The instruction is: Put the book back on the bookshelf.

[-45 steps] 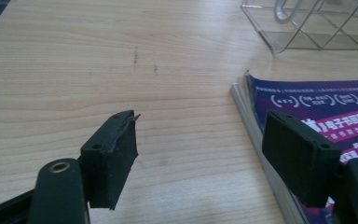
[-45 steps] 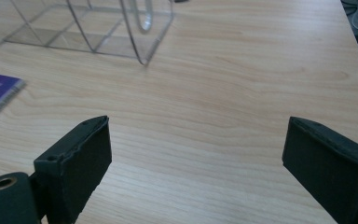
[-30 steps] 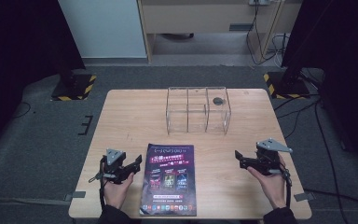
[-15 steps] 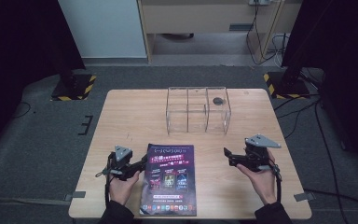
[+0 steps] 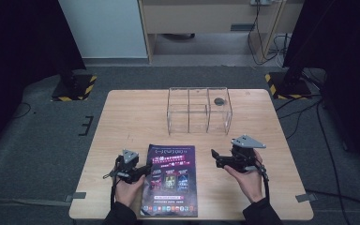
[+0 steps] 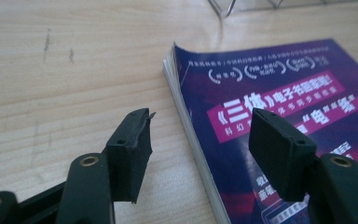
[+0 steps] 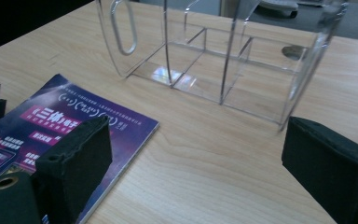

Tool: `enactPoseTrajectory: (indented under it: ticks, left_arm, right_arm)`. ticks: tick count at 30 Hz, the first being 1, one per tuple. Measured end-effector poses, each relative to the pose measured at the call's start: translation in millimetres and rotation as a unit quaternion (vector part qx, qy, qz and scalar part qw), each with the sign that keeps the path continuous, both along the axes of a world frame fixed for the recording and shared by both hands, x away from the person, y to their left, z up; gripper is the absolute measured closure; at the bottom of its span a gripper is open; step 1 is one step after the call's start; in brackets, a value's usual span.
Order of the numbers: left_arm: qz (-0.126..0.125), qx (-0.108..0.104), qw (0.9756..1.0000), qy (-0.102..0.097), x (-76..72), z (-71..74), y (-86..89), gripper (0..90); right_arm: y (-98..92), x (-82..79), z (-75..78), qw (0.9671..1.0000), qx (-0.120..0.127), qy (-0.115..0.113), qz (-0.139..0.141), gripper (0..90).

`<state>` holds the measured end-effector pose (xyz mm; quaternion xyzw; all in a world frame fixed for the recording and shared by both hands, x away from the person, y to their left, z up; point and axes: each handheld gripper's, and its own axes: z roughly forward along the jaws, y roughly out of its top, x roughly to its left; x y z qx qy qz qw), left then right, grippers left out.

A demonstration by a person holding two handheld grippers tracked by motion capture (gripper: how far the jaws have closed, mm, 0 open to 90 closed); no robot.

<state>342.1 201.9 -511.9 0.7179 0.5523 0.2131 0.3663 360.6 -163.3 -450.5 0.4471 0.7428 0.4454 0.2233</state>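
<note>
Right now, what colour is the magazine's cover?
Dark purple glossy magazine with a pink banner; clearest in the left gripper view.

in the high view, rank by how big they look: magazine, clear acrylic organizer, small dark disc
1. clear acrylic organizer and magazine: alike in apparent area, and the magazine lies nearer the camera, so unranked.
2. small dark disc, clearly smallest.

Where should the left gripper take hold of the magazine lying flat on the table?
Probably at its left long edge, coming in low from the left. The magazine lies flat, and the open left gripper already straddles that edge, where the page stack gives the jaws some thickness to pinch.
</note>
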Motion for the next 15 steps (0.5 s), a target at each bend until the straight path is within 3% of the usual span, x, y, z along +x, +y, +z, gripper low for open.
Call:
enactPoseTrajectory:
  ticks: [15]
  left_arm:
    - [-0.011, -0.003, 0.9997, 0.022, 5.6, -10.3, -5.6, 47.3]
  right_arm:
    - [34.8, -8.5, -25.3, 0.9988, -0.003, 0.031, 0.039, 11.1]
